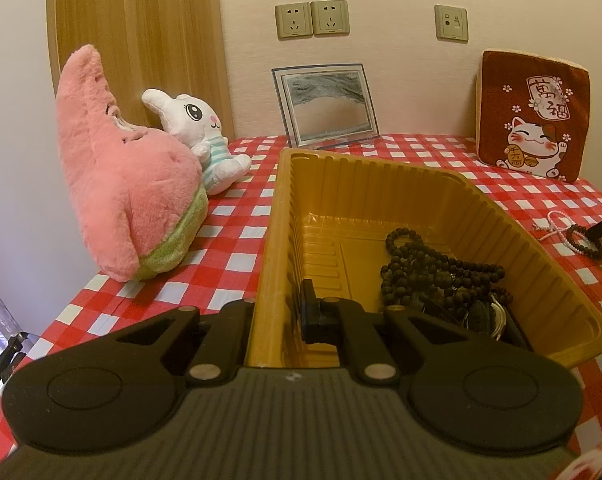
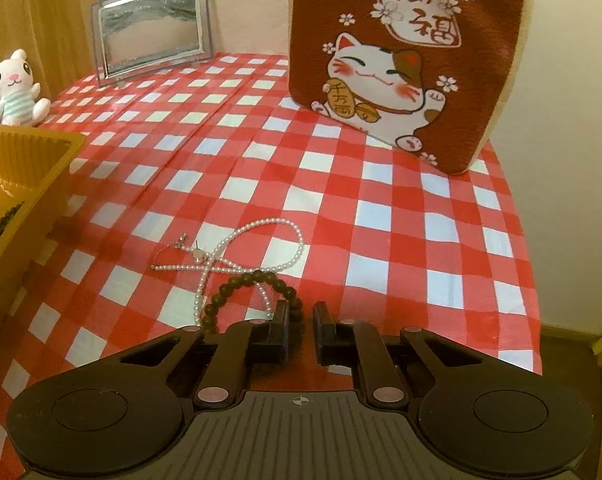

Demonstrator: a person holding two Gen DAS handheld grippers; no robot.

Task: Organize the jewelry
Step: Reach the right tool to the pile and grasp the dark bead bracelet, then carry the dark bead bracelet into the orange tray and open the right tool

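While the left gripper (image 1: 279, 320) pinches the near wall of the yellow tray (image 1: 533, 248), one finger outside and one inside, the left wrist view shows dark bead strands (image 1: 441, 272) already heaped in the tray's right end. A tug or twist of that grip could tip the light tray (it looks like thin moulded plastic) and spill them onto the checked tablecloth (image 1: 237, 216). No writing shows on the tray.

From the right wrist view, the right gripper (image 2: 301, 320) hovers low with its jaws slightly spread and nothing between them. Its left finger sits just at a dark bead bracelet (image 2: 253, 288), which overlaps a pearl necklace (image 2: 257, 240). Closing here could catch both at once, or drag the pearls off tangled. The only legible text is on the lucky-cat cushion (image 2: 405, 60): "萬福" above, "千万両" on the cat's coin.
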